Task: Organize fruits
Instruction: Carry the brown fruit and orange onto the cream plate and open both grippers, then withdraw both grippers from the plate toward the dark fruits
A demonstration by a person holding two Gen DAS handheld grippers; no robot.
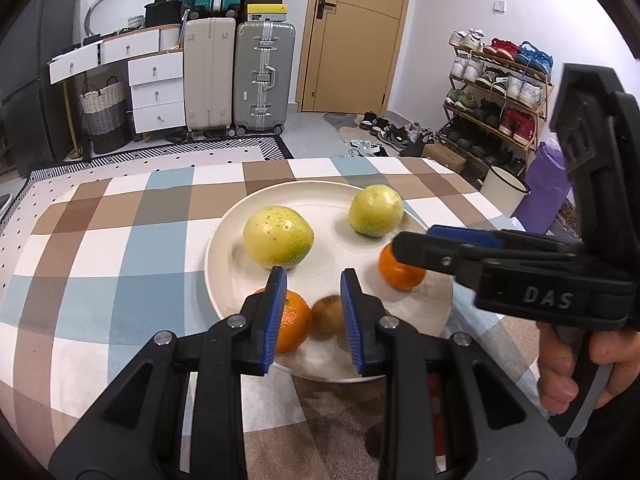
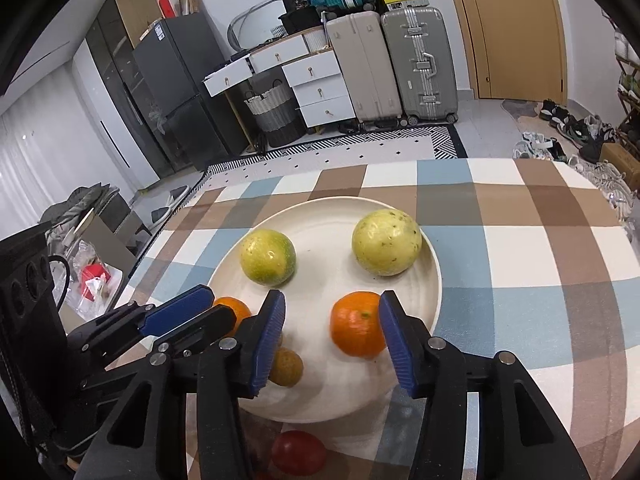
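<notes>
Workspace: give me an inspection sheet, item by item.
Surface: checked tablecloth with a white plate.
Job's things: on the plate, two yellow-green fruits, two mandarins, one kiwi; red fruit off the plate, on the cloth.
Clutter: nothing seen.
Grippers: left hand-held gripper shut, empty; right hand-held gripper open around a mandarin.
Cables: black cable beside the left hand-held gripper.
Surroundings: suitcases, drawers, shoe rack, door.

Orange mandarin — checked tablecloth

Both tongs are black plastic with ribbed blue pads, silver screws; one body reads "DAS".
</notes>
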